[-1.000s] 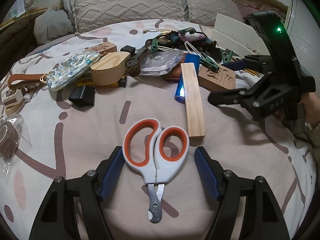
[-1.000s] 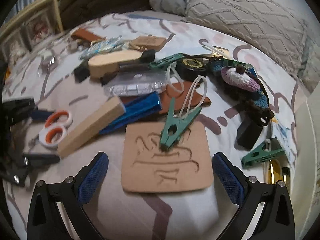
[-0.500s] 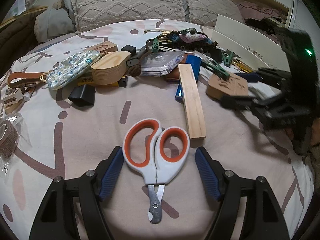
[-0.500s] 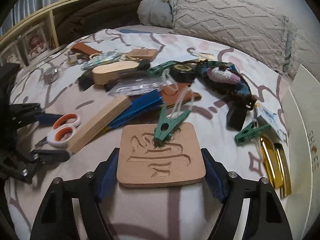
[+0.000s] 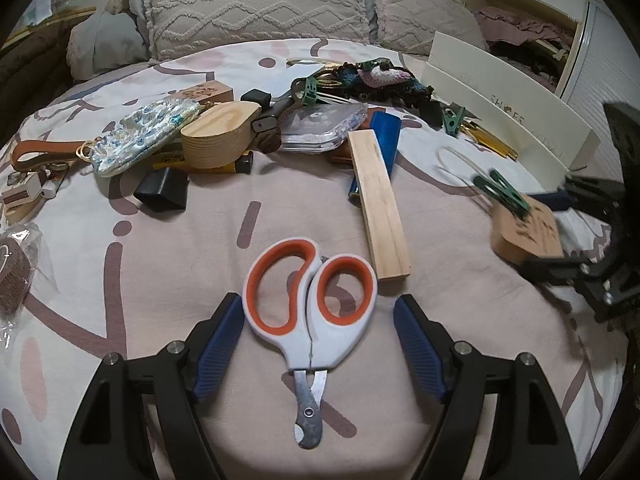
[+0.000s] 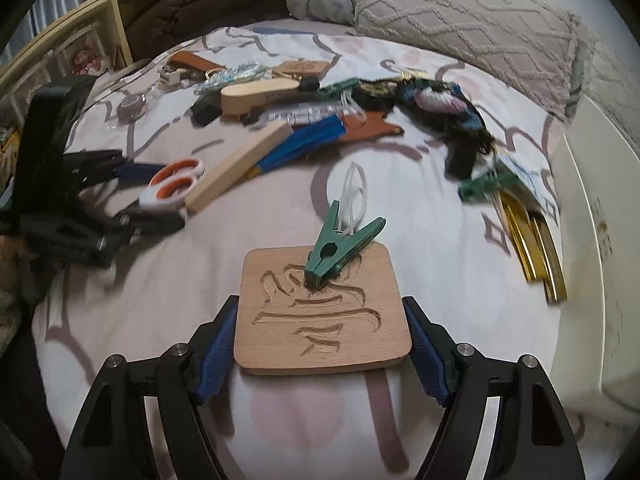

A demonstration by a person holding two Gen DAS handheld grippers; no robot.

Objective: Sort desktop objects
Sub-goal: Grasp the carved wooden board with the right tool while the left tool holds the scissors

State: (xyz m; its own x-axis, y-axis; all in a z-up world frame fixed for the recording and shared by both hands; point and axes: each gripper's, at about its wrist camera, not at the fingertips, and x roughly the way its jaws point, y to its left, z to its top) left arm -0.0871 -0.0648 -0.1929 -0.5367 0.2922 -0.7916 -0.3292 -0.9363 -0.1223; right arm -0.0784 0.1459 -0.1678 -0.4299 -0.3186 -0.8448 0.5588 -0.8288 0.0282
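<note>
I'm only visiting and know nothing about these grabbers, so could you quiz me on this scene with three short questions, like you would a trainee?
1. True or false: the right gripper is shut on the carved board.
2. What rides on top of that board? A) a green clip B) a coin C) a key
3. Fill in: the scissors lie between the open fingers of the ___ gripper, on the bedsheet.

Key: 1 true; 2 A; 3 left.
</note>
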